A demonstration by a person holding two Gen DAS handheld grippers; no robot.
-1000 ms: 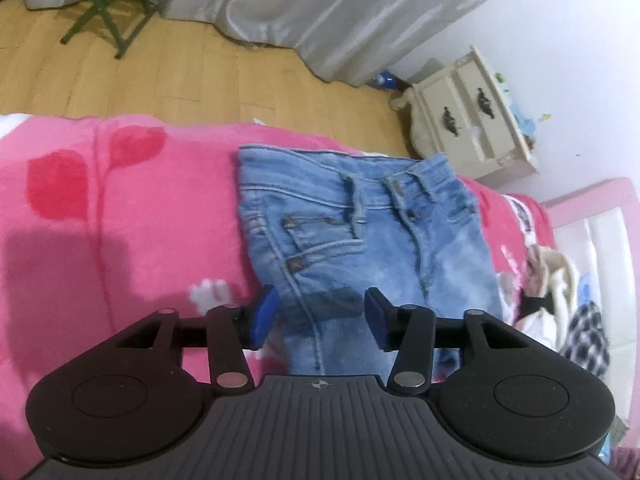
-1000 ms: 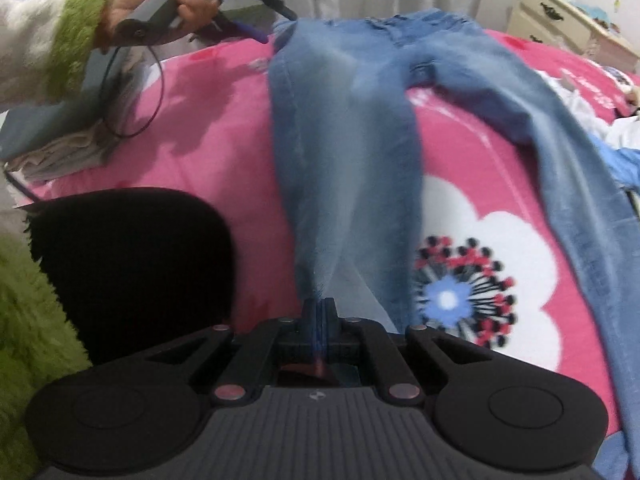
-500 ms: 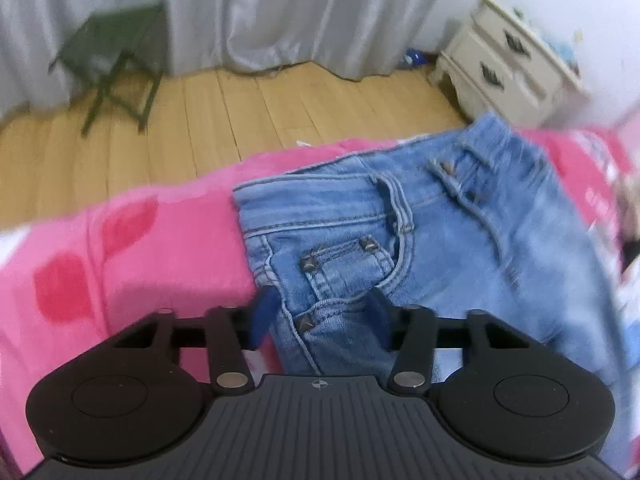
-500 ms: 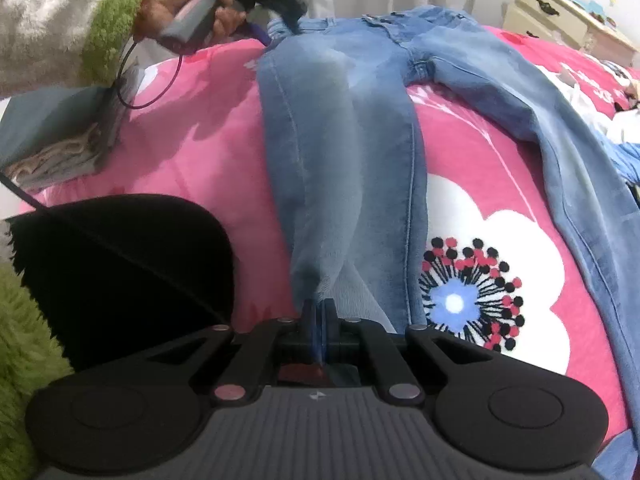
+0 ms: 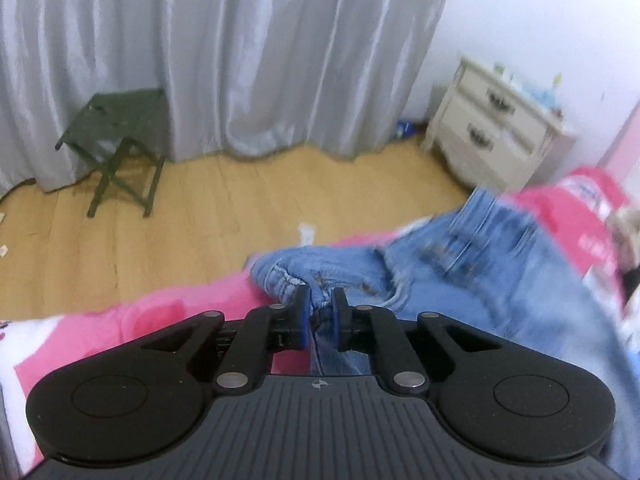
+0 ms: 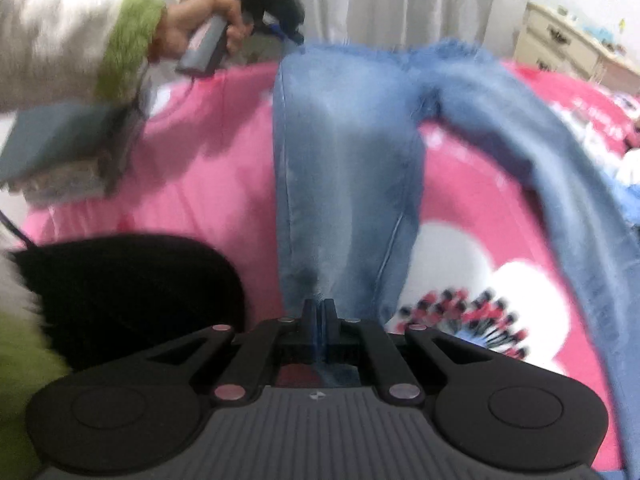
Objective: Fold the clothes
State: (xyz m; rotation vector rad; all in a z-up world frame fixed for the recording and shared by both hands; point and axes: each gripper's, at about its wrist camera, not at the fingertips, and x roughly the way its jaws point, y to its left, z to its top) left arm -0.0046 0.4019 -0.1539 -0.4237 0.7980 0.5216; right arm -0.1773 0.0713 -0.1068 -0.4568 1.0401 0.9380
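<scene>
The left gripper is just closing on the jeans' waistband at twelve o'clock while the right gripper is pinching a leg hem, folding barely begun.
</scene>
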